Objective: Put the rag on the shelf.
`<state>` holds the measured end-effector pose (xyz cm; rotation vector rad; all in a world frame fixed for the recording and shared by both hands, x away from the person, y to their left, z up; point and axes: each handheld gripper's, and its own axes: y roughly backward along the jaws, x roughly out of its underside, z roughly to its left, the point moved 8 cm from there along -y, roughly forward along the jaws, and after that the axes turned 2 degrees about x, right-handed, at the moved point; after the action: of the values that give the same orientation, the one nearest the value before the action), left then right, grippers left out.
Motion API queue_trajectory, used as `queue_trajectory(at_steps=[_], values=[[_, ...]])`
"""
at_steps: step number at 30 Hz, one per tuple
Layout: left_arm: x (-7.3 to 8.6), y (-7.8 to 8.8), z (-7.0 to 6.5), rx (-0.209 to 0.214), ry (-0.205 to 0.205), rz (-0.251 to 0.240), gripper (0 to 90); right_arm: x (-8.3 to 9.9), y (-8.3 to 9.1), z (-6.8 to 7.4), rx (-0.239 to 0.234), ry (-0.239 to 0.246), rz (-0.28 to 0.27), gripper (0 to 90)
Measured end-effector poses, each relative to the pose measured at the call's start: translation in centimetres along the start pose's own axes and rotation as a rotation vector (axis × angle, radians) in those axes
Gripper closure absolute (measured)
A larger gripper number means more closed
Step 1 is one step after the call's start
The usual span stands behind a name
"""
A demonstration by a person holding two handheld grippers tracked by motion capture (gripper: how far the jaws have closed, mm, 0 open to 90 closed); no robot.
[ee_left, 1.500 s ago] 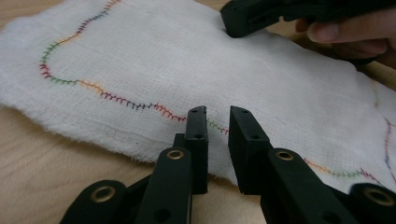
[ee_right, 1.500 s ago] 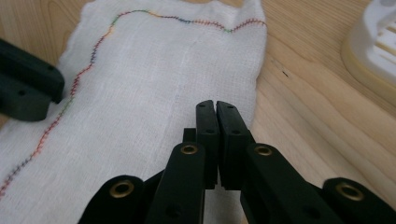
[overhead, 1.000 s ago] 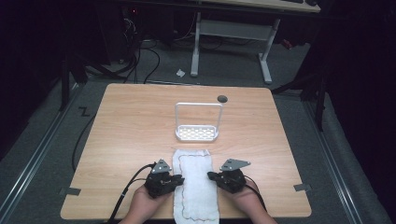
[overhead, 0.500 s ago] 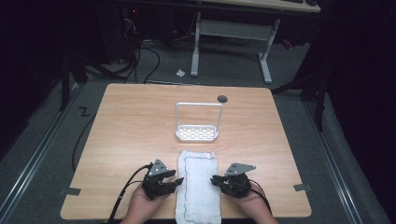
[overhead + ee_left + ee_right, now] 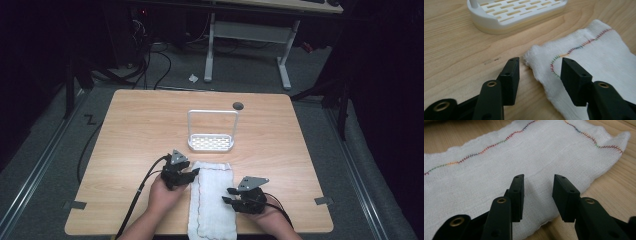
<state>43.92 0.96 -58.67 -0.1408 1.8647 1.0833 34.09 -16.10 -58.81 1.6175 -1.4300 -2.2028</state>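
Folded cloth (image 5: pixel 211 200) lies at the table's (image 5: pixel 130 130) 6 o'clock edge, rack (image 5: pixel 211 142) just past it at 12. Left gripper (image 5: pixel 194 172) wide, having just opened, straddling the cloth's far-left corner; right gripper (image 5: pixel 227 196) spread, just opened, over the right edge, pinching nothing. Risk: jaws snag one layer, fold unravels.

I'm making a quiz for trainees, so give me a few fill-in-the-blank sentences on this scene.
1. The folded white cloth with rainbow stitching lies on a ____ table.
2. Beyond the cloth stands a white slotted ____ with a wire hoop.
3. The left hand-held gripper has its jaws ____, astride the cloth's corner.

Missing words: wooden; tray; open
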Motion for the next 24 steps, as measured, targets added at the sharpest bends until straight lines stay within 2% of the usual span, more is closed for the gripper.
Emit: queue_trajectory(at_steps=[1,2,3,4,5,8,9,10,12,13,15,16,17,19,22,24], values=[[-0.2,-0.3,0.1,0.005,0.007,-0.005,52.9,0.0,0.0,0.3,-0.011,0.018,0.001,53.1],[-0.3,-0.4,0.0,0.012,0.018,-0.008,52.9,0.0,0.0,0.3,-0.011,0.018,0.001,53.1],[-0.4,-0.5,0.0,0.016,0.019,-0.009,54.5,0.1,-0.1,0.4,-0.006,0.057,-0.009,52.6],[-0.4,-0.6,0.0,0.013,0.022,-0.011,54.5,0.1,-0.1,0.4,-0.006,0.057,-0.009,52.6],[-0.4,-0.7,-0.1,0.017,0.024,-0.014,59.9,0.1,0.0,0.4,-0.005,0.030,-0.003,52.6],[-0.4,-0.8,-0.3,0.021,0.024,-0.017,67.0,-0.1,0.0,0.4,0.000,0.026,0.013,51.8],[-0.3,-0.8,-0.5,0.021,0.010,-0.014,69.5,-0.6,-0.1,0.1,0.022,0.027,-0.012,48.2],[-0.3,-0.8,-0.5,0.021,0.010,-0.014,71.4,-1.0,-0.1,-0.4,0.043,0.008,-0.023,47.4],[-0.2,-0.8,-0.7,0.021,0.002,-0.012,74.7,-1.8,-0.1,-2.0,0.078,-0.065,-0.052,45.6],[-0.2,-0.8,-0.7,0.021,0.002,-0.012,76.3,-1.8,-0.1,-2.0,0.078,-0.065,-0.052,45.6],[-0.2,-0.8,-0.8,0.032,0.006,-0.010,78.0,-2.6,-0.3,-3.8,0.096,-0.155,-0.075,44.0],[-0.2,-0.8,-0.8,0.038,0.011,-0.011,79.4,-2.9,-0.7,-5.4,0.116,-0.227,-0.081,43.8],[-0.2,-0.9,-0.7,0.045,0.017,-0.011,79.4,-2.9,-0.7,-5.4,0.116,-0.227,-0.081,43.8],[-0.2,-0.9,-0.7,0.050,0.013,-0.010,81.3,-3.3,-1.3,-6.7,0.139,-0.275,-0.093,44.8],[-0.2,-0.9,-0.7,0.057,0.018,-0.007,82.1,-3.1,-2.5,-7.4,0.160,-0.291,-0.030,45.6],[-0.2,-0.9,-0.7,0.060,0.022,-0.007,82.4,-3.3,-3.1,-7.4,0.152,-0.308,-0.033,52.5]])
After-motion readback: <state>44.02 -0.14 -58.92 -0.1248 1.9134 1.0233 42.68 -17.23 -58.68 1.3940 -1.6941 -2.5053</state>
